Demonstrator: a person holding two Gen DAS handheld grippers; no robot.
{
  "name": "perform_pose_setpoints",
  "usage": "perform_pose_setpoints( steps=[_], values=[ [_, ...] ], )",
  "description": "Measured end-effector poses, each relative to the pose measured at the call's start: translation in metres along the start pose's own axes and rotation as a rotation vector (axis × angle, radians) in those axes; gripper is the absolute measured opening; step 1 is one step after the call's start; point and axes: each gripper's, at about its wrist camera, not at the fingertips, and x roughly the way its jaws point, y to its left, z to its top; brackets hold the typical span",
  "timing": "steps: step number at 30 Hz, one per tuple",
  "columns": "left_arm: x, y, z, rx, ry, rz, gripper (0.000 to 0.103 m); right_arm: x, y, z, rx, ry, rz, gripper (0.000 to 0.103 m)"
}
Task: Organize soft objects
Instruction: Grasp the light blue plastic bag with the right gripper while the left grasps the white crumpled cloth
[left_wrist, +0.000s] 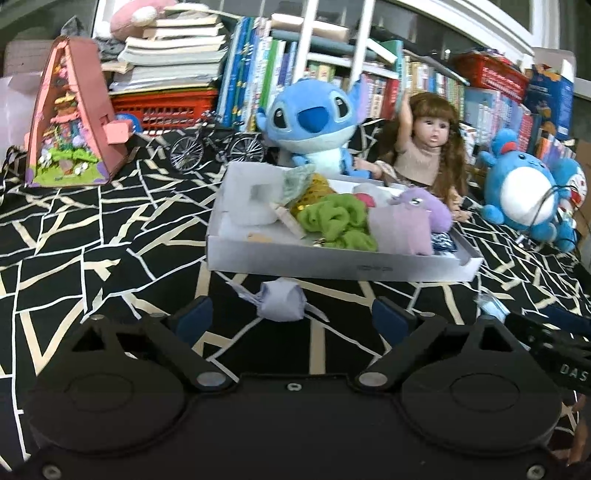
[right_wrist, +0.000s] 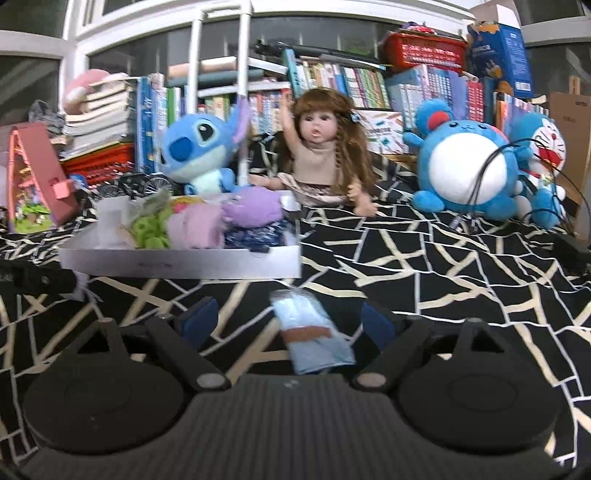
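- Left gripper (left_wrist: 284, 319): blue-padded fingers spread wide either side of a small lavender cloth bundle (left_wrist: 281, 304), not touching it; the bundle lies just in front of the shallow white cardboard tray (left_wrist: 332, 264)
- Tray holds a green frilly cloth (left_wrist: 341, 221) and a purple plush (left_wrist: 424, 206)
- Right gripper (right_wrist: 286, 325): fingers wide around a pale blue folded cloth with a brown band (right_wrist: 312, 338), lying right of the tray's front corner

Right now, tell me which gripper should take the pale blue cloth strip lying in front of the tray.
Right. The right gripper stands open with the pale blue cloth strip lying between its fingers. The left gripper is open around the lavender cloth bundle instead; from there the strip sits off to its right.
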Motion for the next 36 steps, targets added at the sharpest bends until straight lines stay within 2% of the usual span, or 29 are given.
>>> perform_pose_setpoints(
  steps=[6,9,13,15,20,27,29,31,36],
  values=[
    [0.013,0.006,0.004,-0.023,0.028,0.007,0.093,0.01,-0.005,0.001,-0.001,0.037,-0.068,0.092],
    [0.016,0.005,0.004,-0.015,0.029,0.012,0.088,0.014,-0.008,0.0,0.011,0.056,-0.081,0.092],
    [0.018,0.004,0.004,-0.012,0.029,0.006,0.072,0.017,-0.009,-0.003,0.014,0.072,-0.084,0.092],
    [0.018,0.004,0.004,-0.015,0.032,0.004,0.068,0.019,-0.009,-0.005,0.011,0.078,-0.085,0.092],
    [0.02,0.002,0.003,-0.004,0.036,0.001,0.05,0.022,-0.009,-0.006,0.02,0.088,-0.085,0.092],
    [0.023,0.001,0.001,-0.004,0.049,0.001,0.039,0.025,-0.007,-0.006,0.01,0.106,-0.078,0.091],
    [0.023,0.001,0.0,-0.001,0.05,-0.001,0.033,0.025,-0.005,-0.007,-0.004,0.108,-0.077,0.091],
    [0.023,0.0,0.0,0.0,0.051,-0.003,0.028,0.026,-0.003,-0.007,-0.017,0.111,-0.072,0.088],
    [0.021,0.001,0.001,0.008,0.052,-0.006,0.028,0.027,-0.004,-0.006,0.004,0.131,-0.039,0.074]
  ],
)
